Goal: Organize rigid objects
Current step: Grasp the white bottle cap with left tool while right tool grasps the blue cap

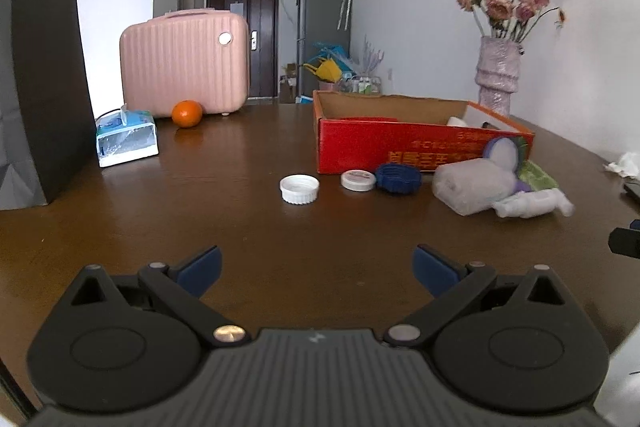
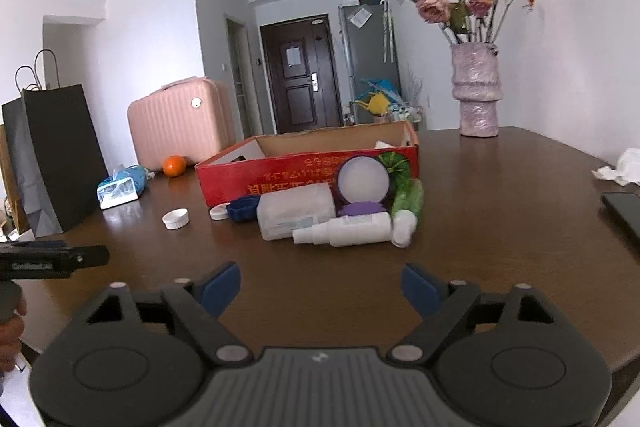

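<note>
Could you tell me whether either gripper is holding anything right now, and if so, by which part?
Nothing is held. The left gripper and right gripper are both open and empty above the table.

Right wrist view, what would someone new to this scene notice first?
The red cardboard box sits mid-table with small items piled against its front: a white spray bottle, a translucent case and a blue lid. Behind to the right stands a vase of dried roses; a pink suitcase is at the far left. Both claws are open.
</note>
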`<action>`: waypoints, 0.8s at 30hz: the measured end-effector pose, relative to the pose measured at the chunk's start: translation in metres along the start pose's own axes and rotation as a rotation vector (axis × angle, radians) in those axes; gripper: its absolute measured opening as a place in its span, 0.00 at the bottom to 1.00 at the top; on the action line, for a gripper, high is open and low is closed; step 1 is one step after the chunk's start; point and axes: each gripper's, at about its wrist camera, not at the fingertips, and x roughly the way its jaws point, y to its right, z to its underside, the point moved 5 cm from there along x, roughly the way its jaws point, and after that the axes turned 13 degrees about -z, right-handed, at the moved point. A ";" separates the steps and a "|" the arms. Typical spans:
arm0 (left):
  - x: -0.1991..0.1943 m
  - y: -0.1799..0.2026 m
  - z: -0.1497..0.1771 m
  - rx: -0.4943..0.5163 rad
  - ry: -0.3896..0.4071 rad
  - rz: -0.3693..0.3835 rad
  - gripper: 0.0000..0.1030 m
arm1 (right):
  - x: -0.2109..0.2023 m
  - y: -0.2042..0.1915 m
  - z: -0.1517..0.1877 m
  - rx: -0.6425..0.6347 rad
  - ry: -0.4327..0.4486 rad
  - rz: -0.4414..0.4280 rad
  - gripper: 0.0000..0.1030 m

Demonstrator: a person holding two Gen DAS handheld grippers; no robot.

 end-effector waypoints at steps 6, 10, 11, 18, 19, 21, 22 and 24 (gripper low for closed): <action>0.048 -0.002 -0.018 0.026 -0.027 -0.019 0.83 | 0.056 -0.018 -0.014 -0.051 -0.081 -0.101 0.74; 0.091 -0.005 -0.041 0.030 -0.058 0.004 0.73 | 0.109 -0.039 -0.034 -0.126 -0.133 -0.149 0.66; 0.103 -0.006 -0.046 0.024 -0.068 0.015 0.71 | 0.124 -0.045 -0.040 -0.144 -0.147 -0.152 0.64; 0.162 0.003 -0.052 0.030 -0.172 0.094 0.62 | 0.223 -0.066 -0.076 -0.255 -0.263 -0.125 0.61; 0.165 0.004 -0.051 0.031 -0.188 0.103 0.60 | 0.234 -0.067 -0.079 -0.274 -0.280 -0.112 0.61; 0.167 0.004 -0.050 0.028 -0.183 0.117 0.55 | 0.250 -0.065 -0.081 -0.306 -0.308 -0.078 0.62; 0.168 0.004 -0.049 0.025 -0.185 0.127 0.52 | 0.256 -0.063 -0.081 -0.313 -0.333 -0.072 0.61; 0.168 0.004 -0.049 0.024 -0.181 0.130 0.40 | 0.269 -0.058 -0.079 -0.305 -0.378 -0.062 0.61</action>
